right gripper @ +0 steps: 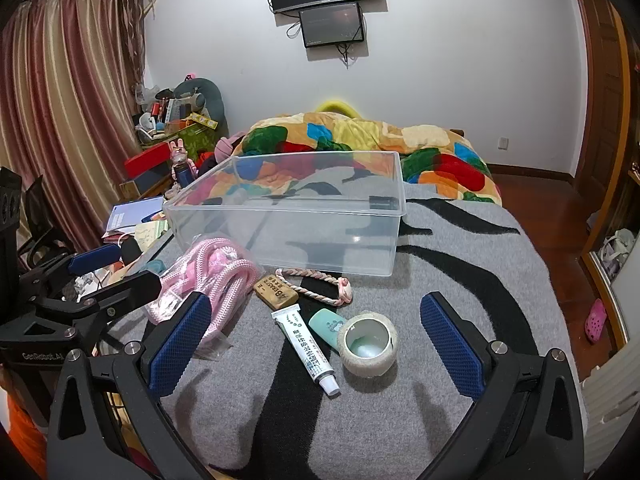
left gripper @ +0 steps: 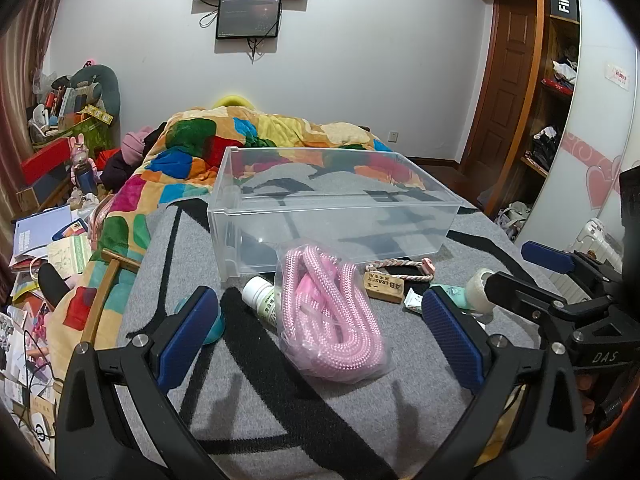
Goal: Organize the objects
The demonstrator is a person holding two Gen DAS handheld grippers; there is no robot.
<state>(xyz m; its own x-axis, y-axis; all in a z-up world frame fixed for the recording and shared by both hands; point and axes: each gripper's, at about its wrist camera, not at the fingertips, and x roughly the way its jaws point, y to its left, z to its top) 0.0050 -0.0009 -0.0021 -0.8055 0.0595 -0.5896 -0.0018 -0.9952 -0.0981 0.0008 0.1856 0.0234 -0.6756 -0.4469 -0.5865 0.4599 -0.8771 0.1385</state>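
A clear plastic bin point(left gripper: 332, 216) point(right gripper: 288, 224) stands empty on the grey blanket. In front of it lie a bagged pink rope point(left gripper: 332, 312) point(right gripper: 208, 284), a white bottle point(left gripper: 264, 298), a wooden eraser block point(left gripper: 384, 286) point(right gripper: 276, 292), a braided cord point(left gripper: 400, 270) point(right gripper: 316, 290), a white tube point(right gripper: 306, 346), a mint tube point(right gripper: 326, 326) and a tape roll point(right gripper: 368, 344) point(left gripper: 478, 284). My left gripper point(left gripper: 320, 328) is open, its fingers on either side of the pink rope. My right gripper point(right gripper: 316, 340) is open around the tubes and tape.
A colourful quilt point(left gripper: 248, 140) lies bunched behind the bin. The bed's left edge drops to cluttered papers and boxes point(left gripper: 44, 240). A teal cup point(left gripper: 212, 320) sits by my left finger. A wardrobe point(left gripper: 552, 92) and wooden floor are at the right.
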